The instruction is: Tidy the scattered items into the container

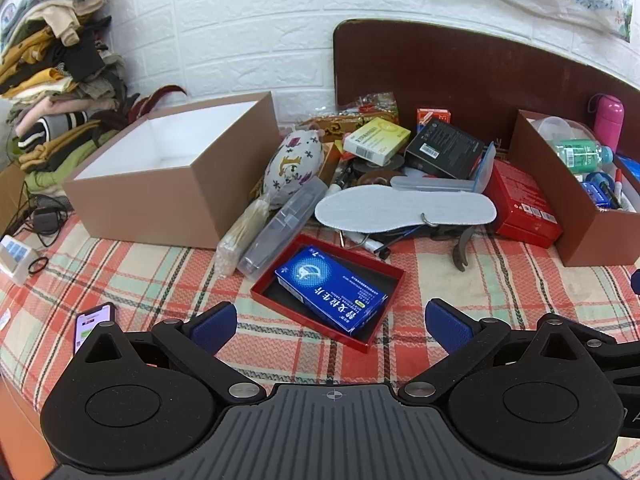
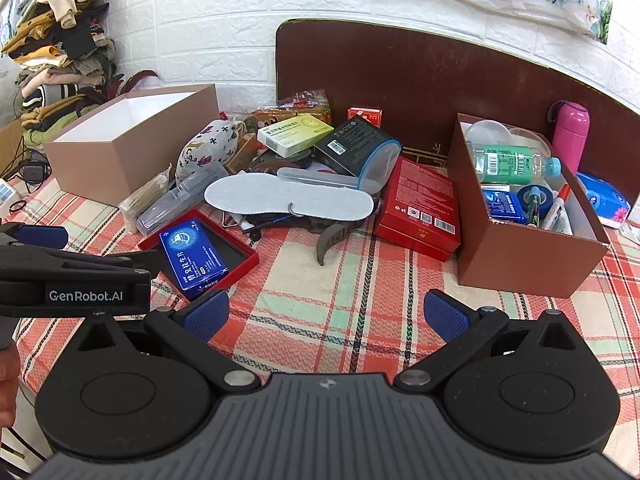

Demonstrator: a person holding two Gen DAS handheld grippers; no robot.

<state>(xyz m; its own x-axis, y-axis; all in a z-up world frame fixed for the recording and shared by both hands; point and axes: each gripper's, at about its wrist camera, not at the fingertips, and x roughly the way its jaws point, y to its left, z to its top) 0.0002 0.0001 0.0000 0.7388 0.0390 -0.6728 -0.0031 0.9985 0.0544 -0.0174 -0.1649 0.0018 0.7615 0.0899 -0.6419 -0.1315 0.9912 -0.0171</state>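
Observation:
A pile of scattered items lies on the plaid cloth between two brown boxes. The left box [image 1: 172, 168] [image 2: 128, 140] shows nothing inside. The right box [image 1: 576, 200] [image 2: 528, 216] holds a green bottle [image 2: 516, 164], tape and pens. A blue medicine box [image 1: 330, 290] [image 2: 193, 255] lies in a shallow red tray [image 1: 384, 280] [image 2: 244, 258]. Behind it lie a white insole [image 1: 404, 210] [image 2: 288, 198], a patterned pouch [image 1: 294, 164], a yellow-green box [image 1: 376, 140], a black box [image 1: 444, 148] and a red box [image 1: 520, 204] [image 2: 420, 212]. My left gripper [image 1: 330, 326] is open just before the tray. My right gripper [image 2: 326, 314] is open over bare cloth.
A stack of folded clothes [image 1: 52, 80] stands at the far left. A phone [image 1: 92, 322] and a white charger [image 1: 16, 258] lie on the cloth's left edge. A pink flask [image 2: 570, 132] stands behind the right box. A dark headboard [image 1: 480, 68] backs the pile.

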